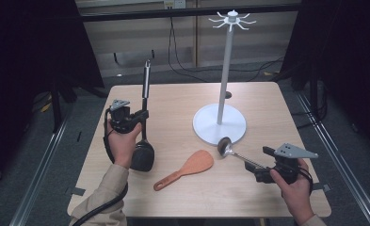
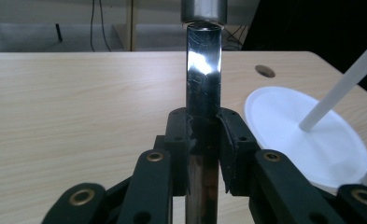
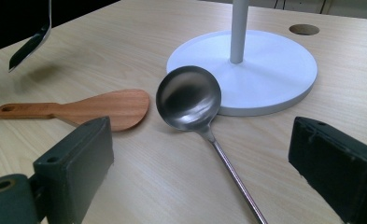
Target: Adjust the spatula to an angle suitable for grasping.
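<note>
A polished, scratched metal handle (image 2: 203, 79) is clamped by the matt black plastic left gripper (image 2: 203, 140). Beside the right gripper (image 3: 204, 172), a glossy steel ladle (image 3: 189, 98), a smooth wooden rice paddle (image 3: 106, 108) and pale wood-grain bench (image 3: 125, 46) are seen.

High view sat above the person's side, faced forward and down, far enough to take in the whole tabletop (image 1: 182, 188) and the floor past it. Left gripper view rode the left hand-held gripper (image 2: 203, 135), looked level along its 2 jaws, very near a steel handle (image 2: 203, 79). Right gripper view rode the right hand-held gripper (image 3: 209, 163), low over the wood, angled slightly down. All 3 shared the white stand base (image 1: 219, 124) (image 2: 307, 135) (image 3: 265, 70); high and right views also shared the ladle (image 1: 225, 147) (image 3: 188, 98) and wooden spatula (image 1: 192, 167) (image 3: 97, 108).
</note>
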Demonstrator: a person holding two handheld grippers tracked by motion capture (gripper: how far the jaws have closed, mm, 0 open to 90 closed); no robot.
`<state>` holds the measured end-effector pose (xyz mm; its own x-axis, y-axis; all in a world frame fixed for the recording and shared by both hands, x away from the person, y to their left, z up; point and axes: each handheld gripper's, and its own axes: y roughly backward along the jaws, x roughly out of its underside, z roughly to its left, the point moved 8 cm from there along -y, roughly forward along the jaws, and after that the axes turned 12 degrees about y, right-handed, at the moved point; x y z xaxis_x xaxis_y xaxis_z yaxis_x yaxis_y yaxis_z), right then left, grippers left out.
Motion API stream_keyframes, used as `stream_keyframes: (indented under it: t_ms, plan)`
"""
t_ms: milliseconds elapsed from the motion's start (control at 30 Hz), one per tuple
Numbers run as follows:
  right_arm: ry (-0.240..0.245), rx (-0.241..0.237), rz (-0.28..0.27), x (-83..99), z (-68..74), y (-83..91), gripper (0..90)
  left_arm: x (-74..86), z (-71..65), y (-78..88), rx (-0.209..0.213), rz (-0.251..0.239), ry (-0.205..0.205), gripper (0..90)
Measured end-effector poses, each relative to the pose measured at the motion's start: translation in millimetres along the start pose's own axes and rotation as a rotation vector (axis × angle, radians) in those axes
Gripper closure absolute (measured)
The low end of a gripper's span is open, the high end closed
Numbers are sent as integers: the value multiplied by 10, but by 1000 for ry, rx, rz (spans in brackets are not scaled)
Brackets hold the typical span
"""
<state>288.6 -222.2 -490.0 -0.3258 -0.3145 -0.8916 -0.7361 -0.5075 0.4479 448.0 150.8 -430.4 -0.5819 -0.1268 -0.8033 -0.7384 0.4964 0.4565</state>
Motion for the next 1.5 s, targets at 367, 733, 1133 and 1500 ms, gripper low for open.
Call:
stream_keyframes:
  t_ms: [367,733,1133,1500]
  plan:
    - [-3,4,2,0,7,2,57,-101,-340,110,71,-73,-31,755]
    - [-1,8,-3,-4,2,1,57,-156,-649,162,130,-109,-55,755]
    - [-2,9,-3,-1,1,7,57,-143,-1001,161,193,-146,-82,754]
    - [-2,12,-10,0,-6,23,57,-106,-1325,64,267,-162,-67,754]
